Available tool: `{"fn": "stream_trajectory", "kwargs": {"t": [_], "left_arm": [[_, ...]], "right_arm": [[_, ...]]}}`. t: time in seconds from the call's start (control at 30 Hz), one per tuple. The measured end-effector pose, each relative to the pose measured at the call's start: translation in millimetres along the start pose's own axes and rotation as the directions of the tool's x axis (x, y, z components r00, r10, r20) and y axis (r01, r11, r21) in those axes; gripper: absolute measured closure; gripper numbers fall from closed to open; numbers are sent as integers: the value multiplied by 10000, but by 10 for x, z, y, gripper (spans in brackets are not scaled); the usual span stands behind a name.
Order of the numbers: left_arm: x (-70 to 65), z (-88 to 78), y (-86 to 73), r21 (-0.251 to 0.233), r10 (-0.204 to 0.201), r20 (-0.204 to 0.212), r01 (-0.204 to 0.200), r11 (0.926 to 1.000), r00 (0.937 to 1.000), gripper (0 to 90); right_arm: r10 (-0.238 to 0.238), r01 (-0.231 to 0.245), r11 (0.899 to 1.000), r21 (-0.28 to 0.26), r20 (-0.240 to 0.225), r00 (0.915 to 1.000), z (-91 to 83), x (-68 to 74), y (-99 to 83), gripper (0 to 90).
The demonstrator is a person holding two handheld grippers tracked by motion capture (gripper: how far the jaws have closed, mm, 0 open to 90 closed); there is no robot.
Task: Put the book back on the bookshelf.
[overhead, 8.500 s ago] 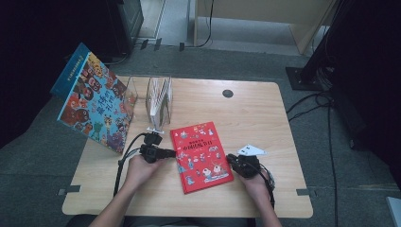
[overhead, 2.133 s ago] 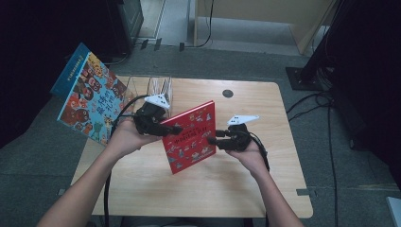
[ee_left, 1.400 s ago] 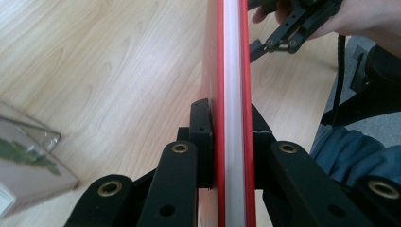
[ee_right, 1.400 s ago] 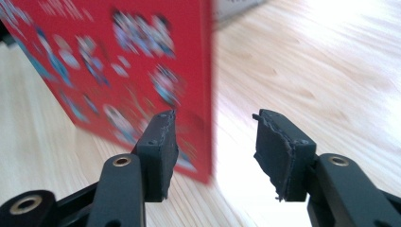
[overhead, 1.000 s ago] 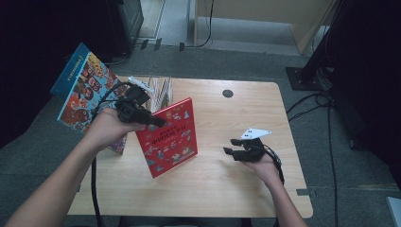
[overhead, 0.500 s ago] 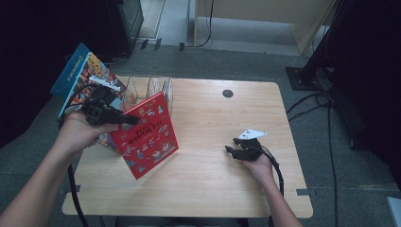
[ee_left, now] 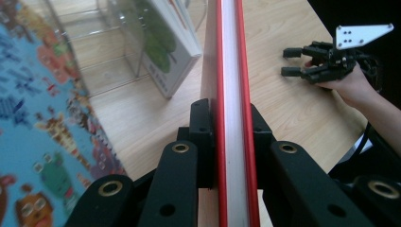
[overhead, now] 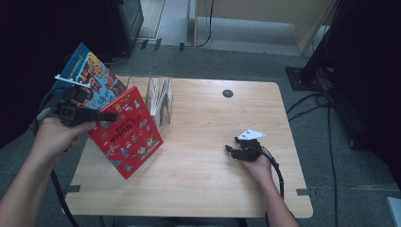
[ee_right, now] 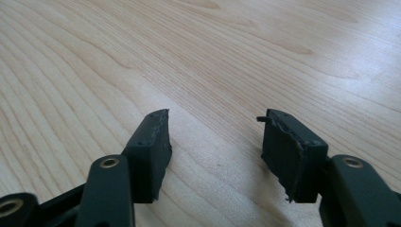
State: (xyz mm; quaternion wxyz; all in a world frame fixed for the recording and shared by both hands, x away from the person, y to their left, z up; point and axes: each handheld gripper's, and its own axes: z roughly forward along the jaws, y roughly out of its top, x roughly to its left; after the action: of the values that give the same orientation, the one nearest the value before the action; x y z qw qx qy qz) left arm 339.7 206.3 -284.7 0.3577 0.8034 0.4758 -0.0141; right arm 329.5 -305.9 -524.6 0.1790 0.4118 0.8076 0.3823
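The left gripper is clamped on the top edge of the red picture book, holding it tilted above the left side of the table, just near of the clear book rack and beside the blue picture book leaning at the far left. The right gripper rests low over the right part of the table, well apart from the red book; its jaws have just been opening and stand apart with nothing between them.
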Motion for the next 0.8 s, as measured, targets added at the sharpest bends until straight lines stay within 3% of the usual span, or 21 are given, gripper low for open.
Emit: {"fn": "stream_trajectory", "kwargs": {"t": [0.3,0.53,0.67,0.8], "left_arm": [[199,-188,-93,-322,-816,-513,800,9963,9953,798],[331,-204,-19,-650,-1611,-1100,1547,9858,9808,798],[386,-134,71,-748,-1853,-1511,1756,9816,9710,797],[411,-59,175,-726,-1955,-1699,1856,9799,9659,797]], "right_arm": [[-34,34,10000,15,-26,10000,5,10,2,387],[-52,53,10000,12,-28,10000,8,7,4,386],[-71,71,10000,8,-24,10000,8,7,4,385],[-70,70,10000,14,-40,10000,8,10,4,380]]}}
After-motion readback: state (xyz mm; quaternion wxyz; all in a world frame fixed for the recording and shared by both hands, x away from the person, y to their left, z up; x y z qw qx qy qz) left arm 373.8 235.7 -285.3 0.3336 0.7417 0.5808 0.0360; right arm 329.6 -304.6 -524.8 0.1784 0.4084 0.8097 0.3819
